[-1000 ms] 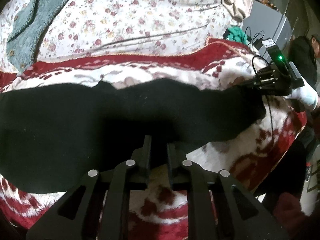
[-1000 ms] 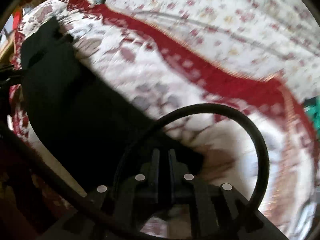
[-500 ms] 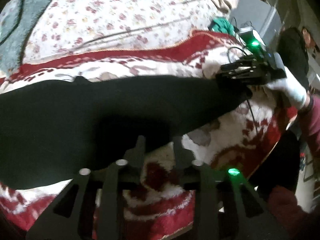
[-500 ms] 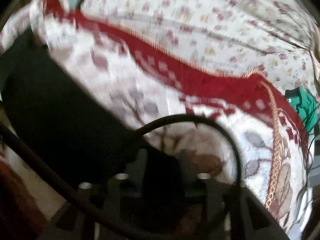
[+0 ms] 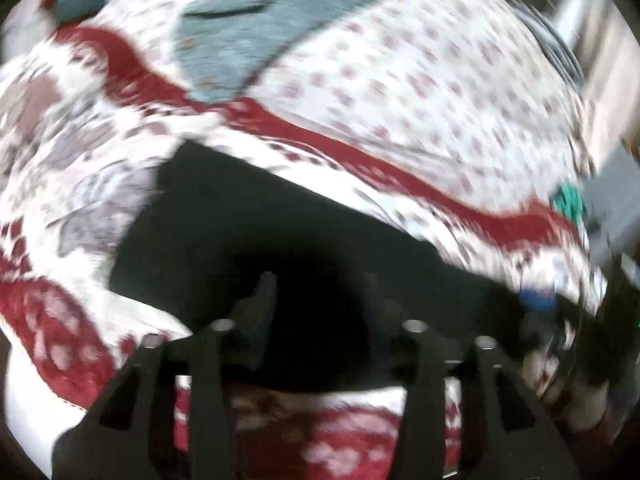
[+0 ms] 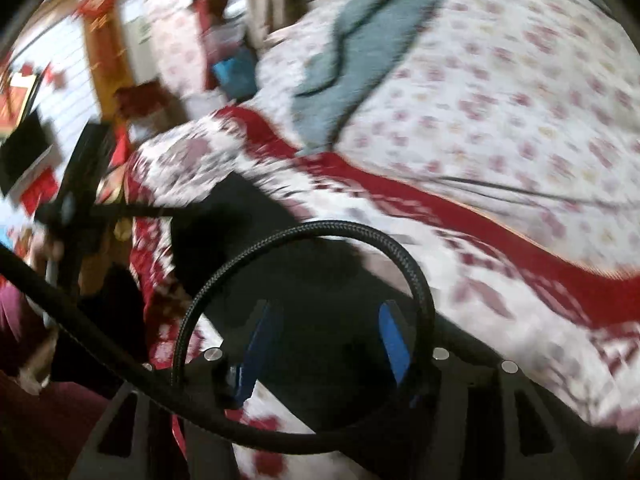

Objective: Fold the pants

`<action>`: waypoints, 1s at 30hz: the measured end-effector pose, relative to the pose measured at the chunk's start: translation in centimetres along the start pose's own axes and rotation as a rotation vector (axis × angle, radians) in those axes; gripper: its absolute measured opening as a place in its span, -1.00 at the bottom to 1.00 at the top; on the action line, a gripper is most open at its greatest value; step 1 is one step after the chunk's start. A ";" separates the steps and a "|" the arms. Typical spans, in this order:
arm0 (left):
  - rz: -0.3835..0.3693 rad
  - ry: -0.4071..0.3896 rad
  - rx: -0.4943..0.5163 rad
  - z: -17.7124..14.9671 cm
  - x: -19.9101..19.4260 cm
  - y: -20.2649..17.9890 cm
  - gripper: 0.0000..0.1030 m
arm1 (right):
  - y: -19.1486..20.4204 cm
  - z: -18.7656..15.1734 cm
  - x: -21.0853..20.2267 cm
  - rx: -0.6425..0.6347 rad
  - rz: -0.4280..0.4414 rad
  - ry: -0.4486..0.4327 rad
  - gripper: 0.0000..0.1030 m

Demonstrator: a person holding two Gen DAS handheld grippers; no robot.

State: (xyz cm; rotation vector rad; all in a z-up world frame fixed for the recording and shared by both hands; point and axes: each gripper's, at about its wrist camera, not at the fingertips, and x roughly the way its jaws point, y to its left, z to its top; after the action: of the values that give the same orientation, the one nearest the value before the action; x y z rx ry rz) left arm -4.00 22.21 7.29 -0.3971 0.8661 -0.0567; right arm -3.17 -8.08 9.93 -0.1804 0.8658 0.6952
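Note:
Black pants [image 5: 248, 220] lie flat on the red and white blanket [image 5: 80, 152]; they also show in the right wrist view [image 6: 320, 292]. My left gripper [image 5: 320, 292] is open just above the pants' near edge, with nothing between its fingers. My right gripper [image 6: 326, 328] is open over the pants, its blue pads [image 6: 394, 336] showing and nothing held. The right gripper also shows at the right edge of the left wrist view [image 5: 560, 320], and the left gripper at the left of the right wrist view [image 6: 132, 212]. Both views are blurred.
A floral sheet [image 5: 440, 80] covers the bed behind the blanket, with a grey-blue towel [image 5: 248, 28] on it. A braided black cable [image 6: 400, 252] loops in front of the right wrist camera. Furniture and red decorations [image 6: 40, 120] stand left of the bed.
Both grippers have let go of the pants and opened. Both have swung round, so the pants now lie as a shorter shape on the blanket.

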 end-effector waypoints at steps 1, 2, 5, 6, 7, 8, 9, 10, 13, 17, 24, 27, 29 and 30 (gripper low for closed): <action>-0.004 -0.008 -0.047 0.5 0.0 1.6 0.12 | 0.9 0.2 0.9 -0.027 0.007 0.009 0.04; -0.004 -0.006 -0.075 0.8 0.1 2.5 0.13 | 2.2 0.7 2.2 -0.066 0.014 0.021 0.04; -0.002 0.011 -0.119 1.4 0.8 4.4 0.13 | 5.2 1.2 4.4 -0.154 -0.017 0.019 0.04; 0.000 0.017 -0.140 1.6 1.3 5.1 0.13 | 6.1 1.3 5.0 -0.186 -0.032 0.014 0.06; -0.007 0.027 -0.158 1.7 1.7 5.6 0.13 | 6.7 1.5 5.6 -0.214 -0.041 0.013 0.09; -0.017 0.035 -0.168 2.0 2.0 5.8 0.13 | 7.5 1.7 6.3 -0.245 -0.045 0.019 0.14; -0.031 0.041 -0.180 2.2 2.3 6.0 0.13 | 7.8 1.8 6.8 -0.261 -0.045 0.022 0.16; -0.045 0.042 -0.192 2.4 2.6 6.3 0.13 | 8.3 1.8 7.0 -0.273 -0.046 0.023 0.17; -0.063 0.042 -0.191 3.2 3.2 6.3 0.13 | 9.1 2.1 8.7 -0.324 -0.067 0.023 0.18; -0.078 0.068 -0.208 4.0 4.6 6.5 0.13 | 9.7 2.2 10.8 -0.377 -0.113 0.030 0.18; -0.099 0.074 -0.230 5.8 6.1 6.2 0.12 | 8.5 2.4 13.5 -0.355 -0.115 0.036 -0.22; -0.127 0.035 -0.214 6.1 5.5 5.7 -0.48 | 7.1 3.3 13.0 -0.266 -0.027 0.027 -0.77; -0.114 -0.021 -0.174 6.3 4.3 5.2 -0.66 | 6.4 3.8 11.9 -0.202 0.033 -0.003 -0.85; -0.122 -0.045 -0.163 6.3 3.6 5.0 -0.77 | 6.4 3.9 11.5 -0.189 0.051 -0.014 -0.86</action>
State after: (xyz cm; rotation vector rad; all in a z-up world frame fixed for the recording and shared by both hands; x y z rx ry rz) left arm 2.54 28.07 6.47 -0.6015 0.8043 -0.0897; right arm 0.43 4.08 4.67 -0.3229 0.7936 0.8255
